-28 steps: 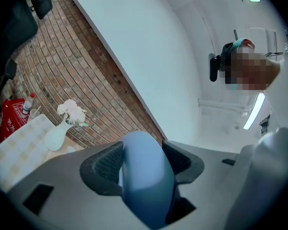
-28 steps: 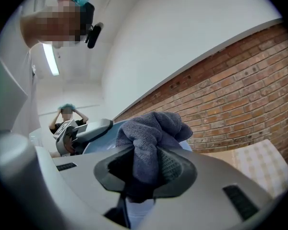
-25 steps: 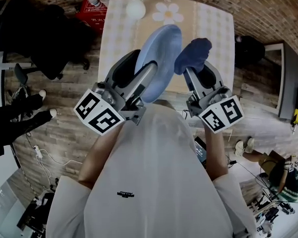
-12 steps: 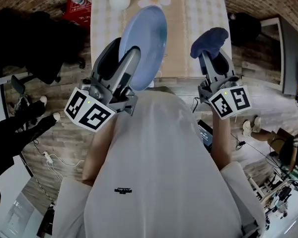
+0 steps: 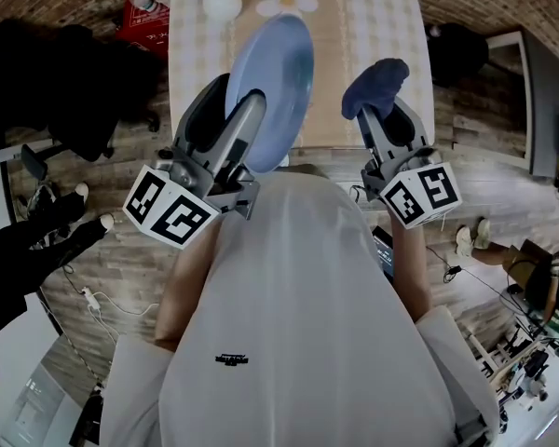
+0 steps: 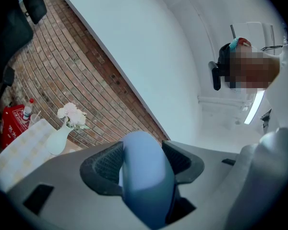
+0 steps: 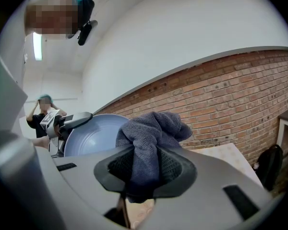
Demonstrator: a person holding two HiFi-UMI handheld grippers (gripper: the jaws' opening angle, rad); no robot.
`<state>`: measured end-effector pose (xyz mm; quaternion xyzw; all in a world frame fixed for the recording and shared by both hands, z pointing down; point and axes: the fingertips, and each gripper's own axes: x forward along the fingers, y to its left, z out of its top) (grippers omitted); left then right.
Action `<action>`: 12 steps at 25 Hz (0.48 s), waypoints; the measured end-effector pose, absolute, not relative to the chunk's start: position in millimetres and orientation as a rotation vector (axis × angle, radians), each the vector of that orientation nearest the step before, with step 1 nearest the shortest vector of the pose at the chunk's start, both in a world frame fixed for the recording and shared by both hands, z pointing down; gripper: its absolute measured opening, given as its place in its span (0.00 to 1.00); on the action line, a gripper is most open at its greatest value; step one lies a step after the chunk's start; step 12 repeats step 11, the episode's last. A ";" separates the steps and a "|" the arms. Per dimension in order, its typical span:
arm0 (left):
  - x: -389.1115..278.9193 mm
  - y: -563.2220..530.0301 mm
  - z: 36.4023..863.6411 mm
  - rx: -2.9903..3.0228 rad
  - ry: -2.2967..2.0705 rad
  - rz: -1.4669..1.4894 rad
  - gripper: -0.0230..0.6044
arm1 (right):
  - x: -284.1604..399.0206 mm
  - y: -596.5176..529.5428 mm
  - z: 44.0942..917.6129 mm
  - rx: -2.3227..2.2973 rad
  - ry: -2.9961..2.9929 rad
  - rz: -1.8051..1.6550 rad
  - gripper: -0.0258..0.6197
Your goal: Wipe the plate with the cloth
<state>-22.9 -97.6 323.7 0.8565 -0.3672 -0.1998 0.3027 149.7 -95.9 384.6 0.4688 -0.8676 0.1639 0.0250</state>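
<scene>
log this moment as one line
left claw: shut on plate | right claw: shut on cloth | plate tilted, over table | cloth beside plate, apart

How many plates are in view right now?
1. The blue plate is held on edge in the left gripper, above the table. It could hide another behind it.

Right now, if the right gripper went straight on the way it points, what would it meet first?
Probably nothing close. The right gripper, shut on the cloth, points past the plate, which sits left of its line. The brick wall is the first thing ahead, though depth is hard to judge.
</scene>
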 end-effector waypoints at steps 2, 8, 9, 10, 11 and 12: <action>-23.9 -97.7 325.0 2.266 -0.973 -0.528 0.43 | 145.1 -95.6 385.8 1.432 -2.684 0.506 0.22; -27.3 -96.7 328.3 2.256 -0.976 -0.534 0.43 | 138.0 -95.4 385.1 1.414 -2.692 0.495 0.22; -27.4 -96.4 328.3 2.255 -0.976 -0.535 0.43 | 138.0 -95.2 384.5 1.415 -2.692 0.494 0.22; -27.4 -96.0 328.3 2.254 -0.975 -0.536 0.43 | 137.9 -95.1 384.0 1.416 -2.692 0.494 0.22; -27.4 -95.6 328.2 2.253 -0.975 -0.537 0.43 | 137.9 -94.9 383.4 1.417 -2.693 0.493 0.22; -27.4 -95.6 328.2 2.253 -0.975 -0.537 0.43 | 137.9 -94.9 383.4 1.417 -2.693 0.493 0.22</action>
